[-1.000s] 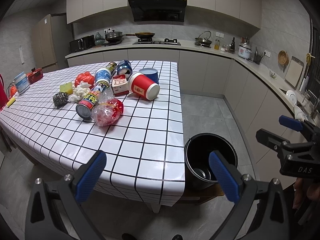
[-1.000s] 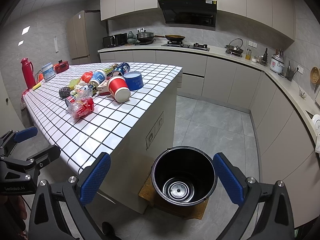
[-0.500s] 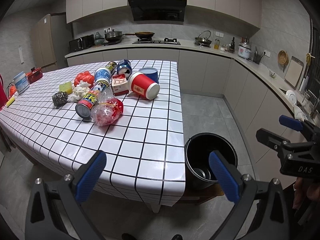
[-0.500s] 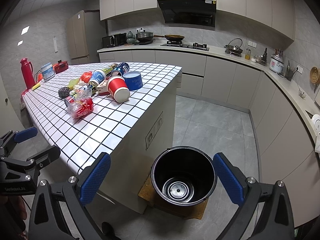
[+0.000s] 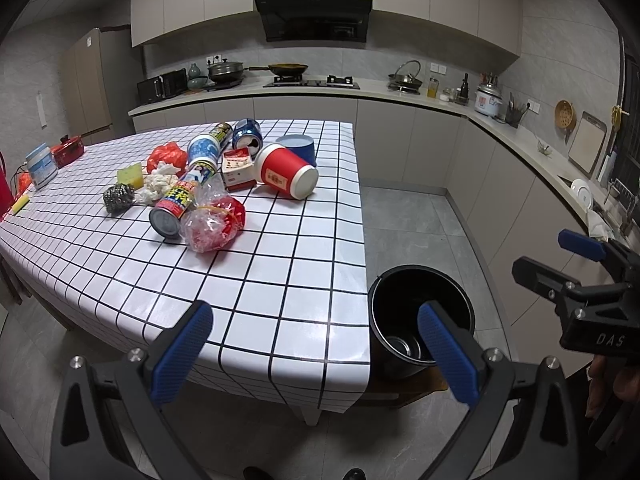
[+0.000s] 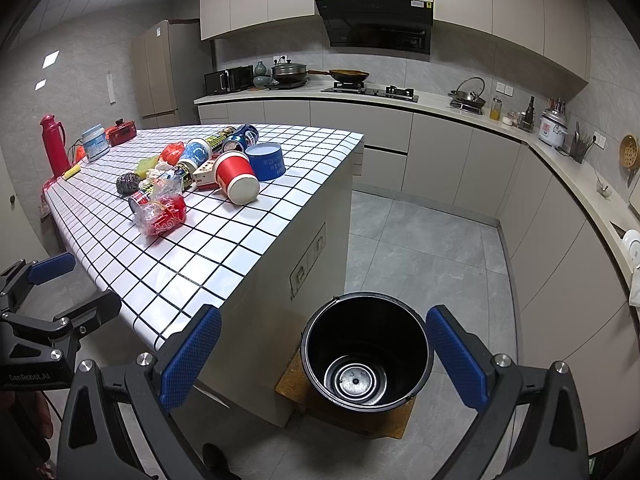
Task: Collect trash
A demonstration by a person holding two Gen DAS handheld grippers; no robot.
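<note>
A pile of trash lies on the checkered table (image 5: 256,280): a red paper cup (image 5: 286,171) on its side, a crumpled clear-and-red bag (image 5: 214,223), a spray can (image 5: 178,204), a blue tub (image 5: 298,148), a small red-and-white box (image 5: 237,169), a steel scourer (image 5: 119,197) and white tissue (image 5: 160,184). An empty black bin (image 6: 365,347) stands on the floor by the table's corner. My left gripper (image 5: 316,354) is open and empty before the table's near edge. My right gripper (image 6: 324,356) is open and empty above the bin.
A red thermos (image 6: 54,145), a white jar (image 6: 95,144) and a red pot (image 6: 120,131) stand at the table's far left. Kitchen counters (image 6: 440,104) run along the back and right walls. Grey floor (image 6: 420,248) lies between table and counters.
</note>
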